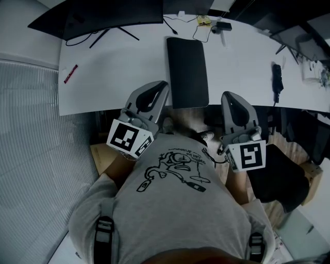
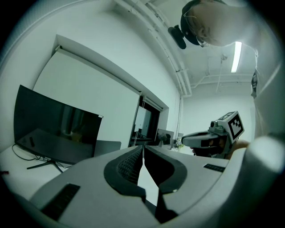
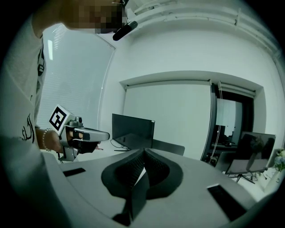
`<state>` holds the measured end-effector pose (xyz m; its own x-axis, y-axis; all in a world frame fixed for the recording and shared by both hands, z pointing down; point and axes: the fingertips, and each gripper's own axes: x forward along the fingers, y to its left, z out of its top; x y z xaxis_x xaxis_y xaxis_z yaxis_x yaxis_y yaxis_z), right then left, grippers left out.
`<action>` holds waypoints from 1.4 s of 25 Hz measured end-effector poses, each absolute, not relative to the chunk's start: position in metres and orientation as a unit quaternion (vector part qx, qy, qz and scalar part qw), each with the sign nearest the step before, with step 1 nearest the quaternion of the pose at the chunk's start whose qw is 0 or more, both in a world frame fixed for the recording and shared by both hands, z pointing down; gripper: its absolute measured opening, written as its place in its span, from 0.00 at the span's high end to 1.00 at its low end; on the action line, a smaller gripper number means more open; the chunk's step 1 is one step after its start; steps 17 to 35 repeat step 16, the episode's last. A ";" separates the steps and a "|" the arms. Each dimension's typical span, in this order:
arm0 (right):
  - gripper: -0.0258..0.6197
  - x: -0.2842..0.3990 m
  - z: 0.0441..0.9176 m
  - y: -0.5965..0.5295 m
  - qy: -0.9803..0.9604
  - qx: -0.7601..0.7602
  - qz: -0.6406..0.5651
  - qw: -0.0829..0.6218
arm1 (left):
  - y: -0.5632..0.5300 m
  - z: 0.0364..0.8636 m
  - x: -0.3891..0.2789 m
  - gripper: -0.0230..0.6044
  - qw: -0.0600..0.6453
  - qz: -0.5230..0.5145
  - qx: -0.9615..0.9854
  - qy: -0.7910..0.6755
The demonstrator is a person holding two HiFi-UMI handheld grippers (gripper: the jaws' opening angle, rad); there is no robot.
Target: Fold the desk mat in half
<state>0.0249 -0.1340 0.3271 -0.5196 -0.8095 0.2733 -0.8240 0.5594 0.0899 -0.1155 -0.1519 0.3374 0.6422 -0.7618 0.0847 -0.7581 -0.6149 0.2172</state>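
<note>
1. Fingers of the left gripper are closed, tips touching. Only a sliver of white shows between the ribbed pads lower down, and nothing is held.
2. Fingers of the right gripper are likewise pressed together at the tips and hold nothing.
3. In the head view the left gripper pokes over the near edge of the white table. Its tip is just beside the near left corner of the desk mat; whether it touches the mat cannot be told.
4. The right gripper is on the other side of the mat's near end, close to it but apart.
5. The desk mat lies flat on the table as a dark, narrow rectangle. Its long axis runs straight away from the person, and its near short end reaches the table's near edge between the two grippers.
6. A monitor stands at the far left. A red pen lies well to the mat's left, cables trail along the far edge, and a black device lies well to the right.
7. From above it is unclear whether the mat is one layer or doubled. The person's hands are hidden beneath the grippers' bodies, and the frame cuts off the table's right end.
</note>
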 end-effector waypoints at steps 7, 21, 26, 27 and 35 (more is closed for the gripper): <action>0.95 0.022 0.325 -0.135 -0.871 0.469 0.020 0.145 | -0.152 0.337 -0.117 0.91 0.118 -0.009 0.899 -0.422; 0.95 0.028 0.323 -0.130 -0.869 0.471 0.011 0.152 | -0.147 0.335 -0.115 0.91 0.120 -0.014 0.898 -0.422; 0.95 0.028 0.323 -0.130 -0.869 0.471 0.011 0.152 | -0.147 0.335 -0.115 0.91 0.120 -0.014 0.898 -0.422; 0.95 0.028 0.323 -0.130 -0.869 0.471 0.011 0.152 | -0.147 0.335 -0.115 0.91 0.120 -0.014 0.898 -0.422; 0.95 0.028 0.323 -0.130 -0.869 0.471 0.011 0.152 | -0.147 0.335 -0.115 0.91 0.120 -0.014 0.898 -0.422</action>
